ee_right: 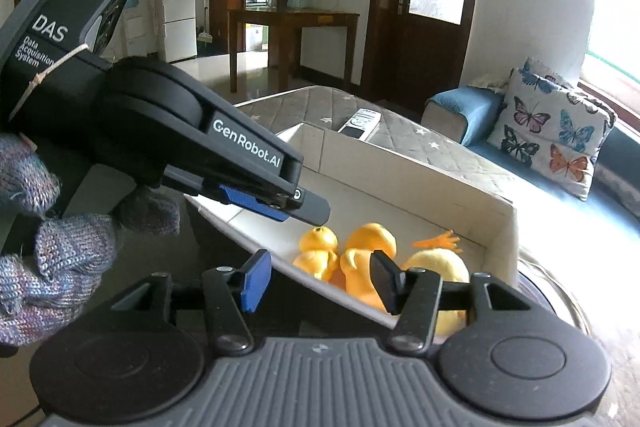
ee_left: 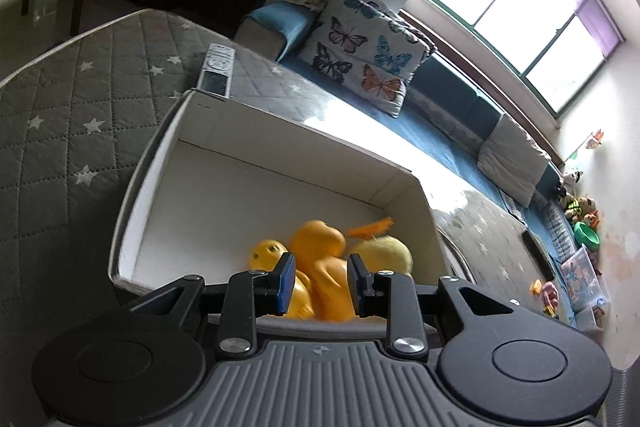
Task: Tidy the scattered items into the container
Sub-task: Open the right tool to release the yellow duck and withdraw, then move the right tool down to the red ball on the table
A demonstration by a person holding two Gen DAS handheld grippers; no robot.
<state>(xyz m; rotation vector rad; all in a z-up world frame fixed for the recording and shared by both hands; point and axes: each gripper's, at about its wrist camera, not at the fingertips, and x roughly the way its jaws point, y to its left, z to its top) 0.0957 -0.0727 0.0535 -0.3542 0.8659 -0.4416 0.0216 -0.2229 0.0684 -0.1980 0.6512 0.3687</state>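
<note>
A white cardboard box [ee_left: 256, 187] sits on a grey star-quilted table. Inside lie an orange toy [ee_left: 320, 247], a small yellow-orange figure [ee_left: 266, 253] and a pale yellow plush duck [ee_left: 386, 253]. My left gripper [ee_left: 320, 285] hangs over the box's near end, jaws open around the orange toy without clearly pressing it. In the right wrist view the box [ee_right: 440, 179] holds the same toys [ee_right: 368, 251]; the left gripper [ee_right: 296, 205] reaches over its near rim. My right gripper [ee_right: 320, 283] is open and empty just outside the box.
A silver remote [ee_left: 216, 69] lies on the quilt beyond the box; it also shows in the right wrist view [ee_right: 360, 123]. A blue sofa with a butterfly cushion [ee_left: 360, 55] runs behind. Toys [ee_left: 580, 211] pile at the sofa's far end. A gloved hand [ee_right: 48, 243] holds the left gripper.
</note>
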